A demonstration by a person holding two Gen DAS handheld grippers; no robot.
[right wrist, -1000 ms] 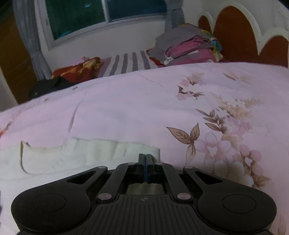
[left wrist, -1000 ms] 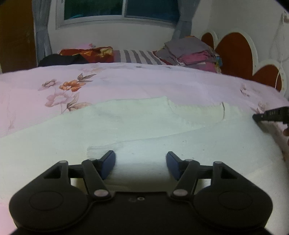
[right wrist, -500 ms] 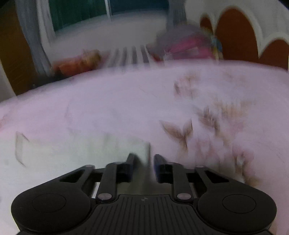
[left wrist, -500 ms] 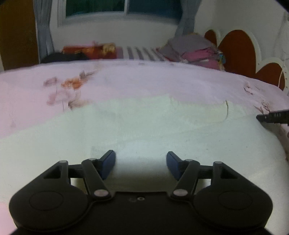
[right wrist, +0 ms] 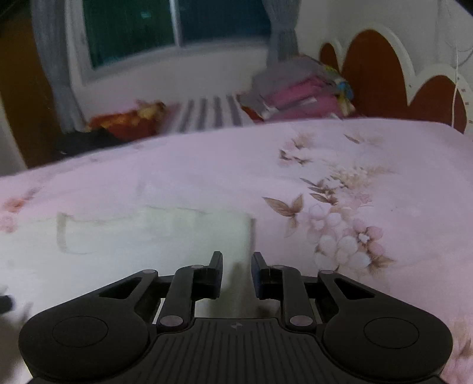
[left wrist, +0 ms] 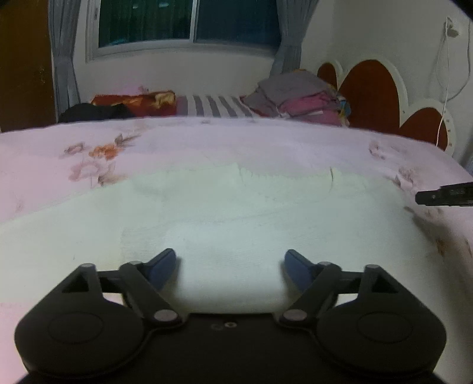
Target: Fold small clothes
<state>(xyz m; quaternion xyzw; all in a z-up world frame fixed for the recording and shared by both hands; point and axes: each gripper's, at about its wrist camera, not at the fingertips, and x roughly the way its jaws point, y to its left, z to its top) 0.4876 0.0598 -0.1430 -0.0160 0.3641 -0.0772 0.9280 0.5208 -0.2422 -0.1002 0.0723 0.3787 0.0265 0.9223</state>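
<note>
A pale cloth [left wrist: 224, 212] lies flat on the bed [left wrist: 183, 144], whose pink flowered sheet fills the room's foreground below a dark window [left wrist: 189, 20]. Behind it sit a striped pillow [left wrist: 215, 106], a pile of clothes [left wrist: 298, 97] and a scalloped headboard [left wrist: 369, 91]. The left gripper [left wrist: 230, 263] is spread wide over the cloth; the right gripper [right wrist: 236, 274] is released at its right edge.

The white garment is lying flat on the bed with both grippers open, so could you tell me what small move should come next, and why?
Probably ease the right gripper forward and close on the white garment at its right edge, which lies between the open fingers; nothing is gripped yet.
</note>
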